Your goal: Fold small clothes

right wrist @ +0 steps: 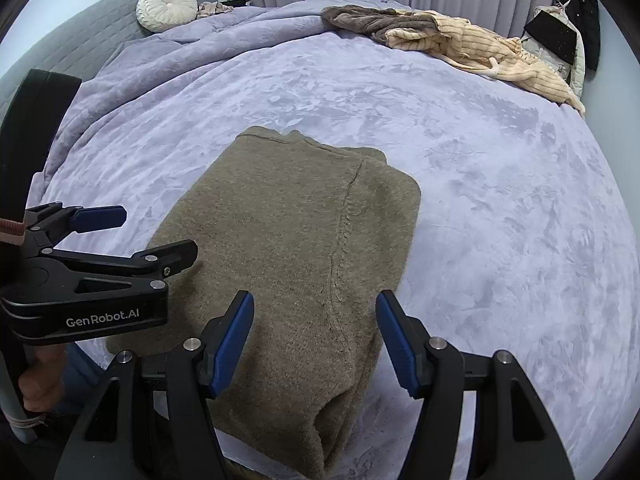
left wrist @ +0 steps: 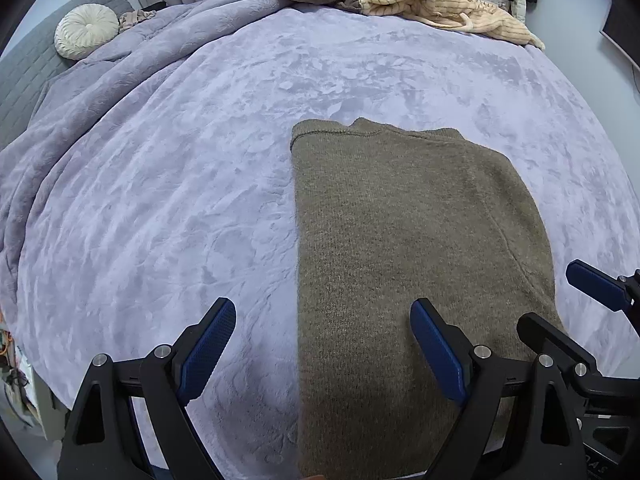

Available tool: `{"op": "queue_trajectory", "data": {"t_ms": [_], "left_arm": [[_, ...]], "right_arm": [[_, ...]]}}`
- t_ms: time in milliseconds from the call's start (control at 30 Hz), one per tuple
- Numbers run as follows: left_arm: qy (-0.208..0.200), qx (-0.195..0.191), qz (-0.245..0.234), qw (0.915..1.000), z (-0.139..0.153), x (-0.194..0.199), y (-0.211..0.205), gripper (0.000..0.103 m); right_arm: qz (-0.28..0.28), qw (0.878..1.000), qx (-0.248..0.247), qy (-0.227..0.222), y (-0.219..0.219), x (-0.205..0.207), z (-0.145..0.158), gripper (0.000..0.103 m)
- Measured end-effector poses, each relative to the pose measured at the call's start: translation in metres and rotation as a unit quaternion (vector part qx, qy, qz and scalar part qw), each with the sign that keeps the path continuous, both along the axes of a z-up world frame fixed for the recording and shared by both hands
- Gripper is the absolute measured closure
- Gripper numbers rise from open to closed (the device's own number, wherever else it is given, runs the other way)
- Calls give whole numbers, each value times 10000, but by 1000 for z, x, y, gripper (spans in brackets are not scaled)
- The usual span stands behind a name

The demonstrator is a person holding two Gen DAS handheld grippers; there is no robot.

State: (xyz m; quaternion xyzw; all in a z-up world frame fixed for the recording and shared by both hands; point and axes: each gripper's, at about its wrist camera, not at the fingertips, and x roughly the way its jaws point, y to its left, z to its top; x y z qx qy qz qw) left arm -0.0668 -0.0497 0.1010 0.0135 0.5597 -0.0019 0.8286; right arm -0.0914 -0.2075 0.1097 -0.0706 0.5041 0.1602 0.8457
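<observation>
A: Left gripper (left wrist: 324,320) hovers with jaws wide apart above the folded brown sweater (left wrist: 400,240) on the lilac blanket (left wrist: 160,200), straddling its left edge.

B: Right gripper (right wrist: 316,312), jaws apart too, nothing pinched. Only this view shows a hand (right wrist: 38,384) gripping the left handle.

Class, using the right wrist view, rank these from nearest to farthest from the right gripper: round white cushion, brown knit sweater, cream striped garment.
1. Brown knit sweater, directly beneath the right gripper.
2. Cream striped garment, far right edge of the bed.
3. Round white cushion, far left, by the headboard.
</observation>
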Motion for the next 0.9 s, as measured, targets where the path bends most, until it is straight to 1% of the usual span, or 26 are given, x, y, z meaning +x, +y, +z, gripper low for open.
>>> {"op": "queue_trajectory", "data": {"t_ms": [900], "left_arm": [[8,-51,1,10000,2,6,1,13]], "right_arm": [[16,10000,-38,14,1,5,1,36]]}}
